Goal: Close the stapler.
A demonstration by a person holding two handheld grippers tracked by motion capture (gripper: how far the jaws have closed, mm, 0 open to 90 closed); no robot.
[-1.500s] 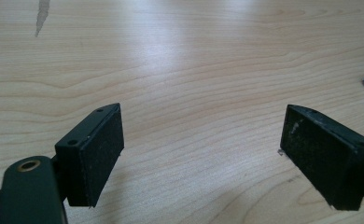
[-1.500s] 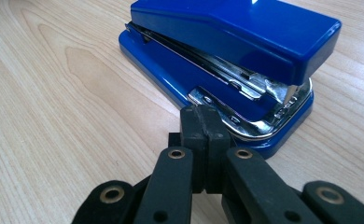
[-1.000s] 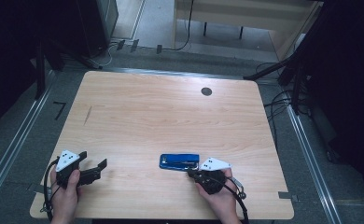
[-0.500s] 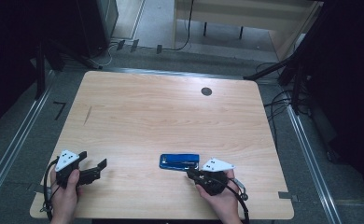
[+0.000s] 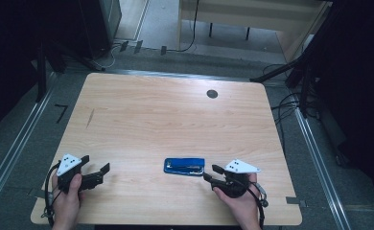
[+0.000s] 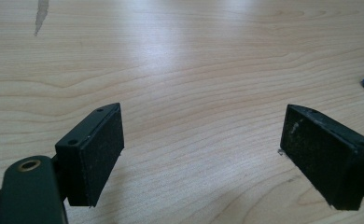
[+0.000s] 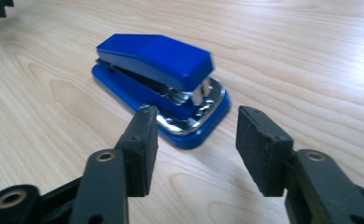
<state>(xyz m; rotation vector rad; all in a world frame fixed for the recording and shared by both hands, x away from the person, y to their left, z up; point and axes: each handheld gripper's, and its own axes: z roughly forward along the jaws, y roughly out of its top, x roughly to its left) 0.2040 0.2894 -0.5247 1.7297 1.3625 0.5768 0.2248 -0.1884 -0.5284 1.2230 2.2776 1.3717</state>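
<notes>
While my hands rest at the lower edge of the frame, the holdings stand as follows.

Item: blue stapler (image 5: 184,166), lying flat in the lower middle of the tabletop (image 5: 166,120), chrome-nosed end turned to my right tongs (image 5: 213,174).

Item: right tongs, partly open, holding nothing, pads just short of the stapler's nose in the right gripper view (image 7: 194,140).

Item: left tongs (image 5: 99,173), wide open, empty, at lower left, well apart from the stapler; a blue corner of it shows at the right edge of the left gripper view.

Risks, as I judge them: the right opening looks barely wider than the stapler's base, so a pad could butt the nose and skid the stapler away over smooth wood. Gripping the sprung top may press it shut or let it slip.

Room: bare wood above and to both sides of the stapler; a dark round grommet (image 5: 212,94) sits far off at upper right. My near edge is close behind both hands, so pulling back has little margin.
</notes>
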